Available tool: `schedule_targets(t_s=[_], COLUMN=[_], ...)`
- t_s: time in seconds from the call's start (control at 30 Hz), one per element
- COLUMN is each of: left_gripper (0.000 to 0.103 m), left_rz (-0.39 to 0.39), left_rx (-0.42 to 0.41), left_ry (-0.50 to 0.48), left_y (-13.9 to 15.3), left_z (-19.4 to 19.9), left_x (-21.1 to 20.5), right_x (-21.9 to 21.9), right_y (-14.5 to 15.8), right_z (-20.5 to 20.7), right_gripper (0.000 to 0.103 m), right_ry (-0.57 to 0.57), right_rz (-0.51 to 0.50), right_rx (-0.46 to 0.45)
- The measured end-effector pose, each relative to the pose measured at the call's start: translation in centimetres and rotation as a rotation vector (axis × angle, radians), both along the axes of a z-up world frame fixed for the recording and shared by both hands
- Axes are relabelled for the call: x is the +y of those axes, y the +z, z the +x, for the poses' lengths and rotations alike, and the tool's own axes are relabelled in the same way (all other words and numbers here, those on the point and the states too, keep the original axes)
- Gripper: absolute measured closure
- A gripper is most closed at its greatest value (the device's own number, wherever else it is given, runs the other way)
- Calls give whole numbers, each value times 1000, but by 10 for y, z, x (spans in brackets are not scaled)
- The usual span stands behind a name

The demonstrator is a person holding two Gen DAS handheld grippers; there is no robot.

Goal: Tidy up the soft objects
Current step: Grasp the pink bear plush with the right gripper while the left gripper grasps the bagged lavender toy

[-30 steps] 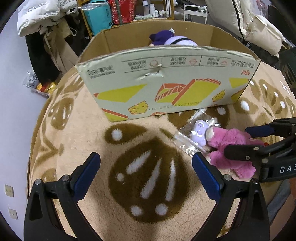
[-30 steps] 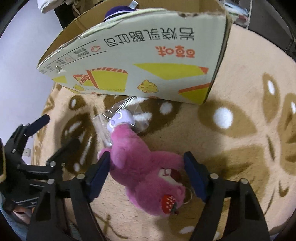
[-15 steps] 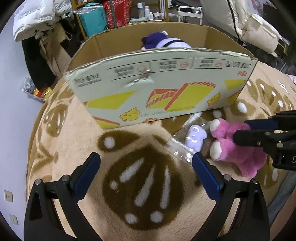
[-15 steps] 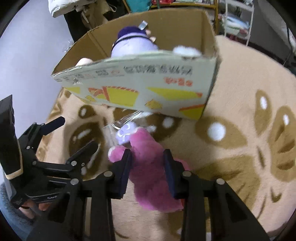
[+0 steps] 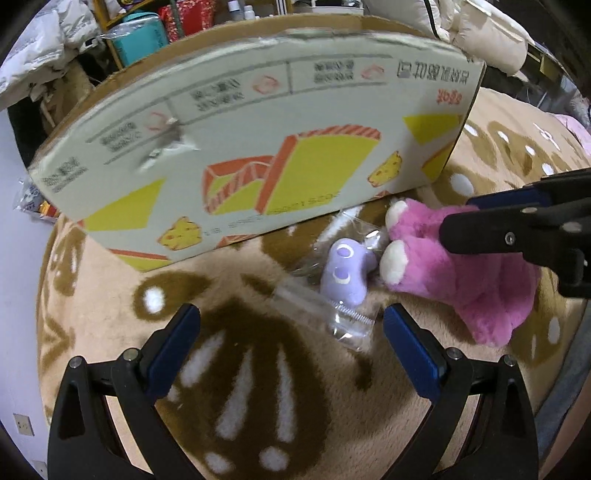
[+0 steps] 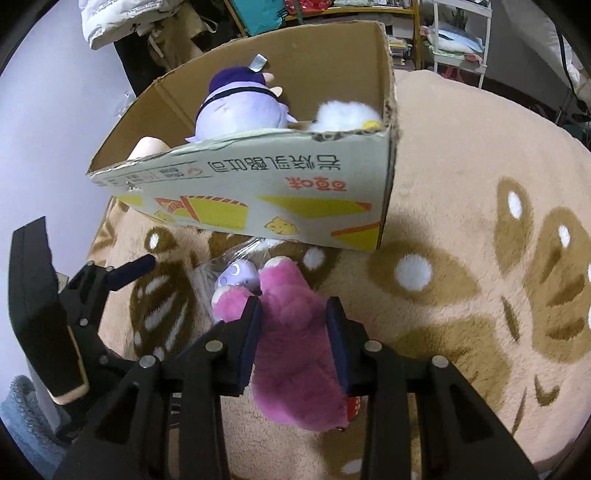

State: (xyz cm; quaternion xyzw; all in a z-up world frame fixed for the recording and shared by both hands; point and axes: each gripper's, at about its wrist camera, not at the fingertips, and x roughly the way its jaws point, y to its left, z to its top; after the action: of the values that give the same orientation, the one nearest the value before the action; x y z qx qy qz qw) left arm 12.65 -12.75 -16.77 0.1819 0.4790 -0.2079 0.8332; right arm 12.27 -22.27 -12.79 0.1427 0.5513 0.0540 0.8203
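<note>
We had the right gripper (image 6: 293,321) clamped on the pink plush bear (image 6: 295,354), left gripper (image 5: 290,332) wide, over the beige-and-brown fleece blanket (image 6: 461,184); cluttered shelves (image 6: 332,9) behind.

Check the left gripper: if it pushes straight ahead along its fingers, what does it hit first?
Probably the brown-and-beige plush rug: the open left gripper points steeply down at bare pile. The bagged purple toy lies just ahead towards its right finger; depth is unclear.

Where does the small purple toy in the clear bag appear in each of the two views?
Left wrist view: the small purple toy lies right of centre, beside the pink plush.
Right wrist view: it lies left of centre, just above the pink plush.
Shared landmark: the cardboard box behind it.
</note>
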Motion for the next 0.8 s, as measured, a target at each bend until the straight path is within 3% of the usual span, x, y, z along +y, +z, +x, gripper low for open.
schedule_targets(t_s=[0.3, 0.8], left_gripper=[5, 7], left_rz=[1, -35], left_rx=[-27, -52], left_ry=[-39, -52], left_y=[-10, -15], left_z=[12, 24], left_x=[-14, -18], right_x=[1, 2], right_y=[-16, -25], right_z=[6, 8], right_gripper=[52, 45], right_ry=[-4, 21], right_rz=[30, 76], right_rx=[30, 61])
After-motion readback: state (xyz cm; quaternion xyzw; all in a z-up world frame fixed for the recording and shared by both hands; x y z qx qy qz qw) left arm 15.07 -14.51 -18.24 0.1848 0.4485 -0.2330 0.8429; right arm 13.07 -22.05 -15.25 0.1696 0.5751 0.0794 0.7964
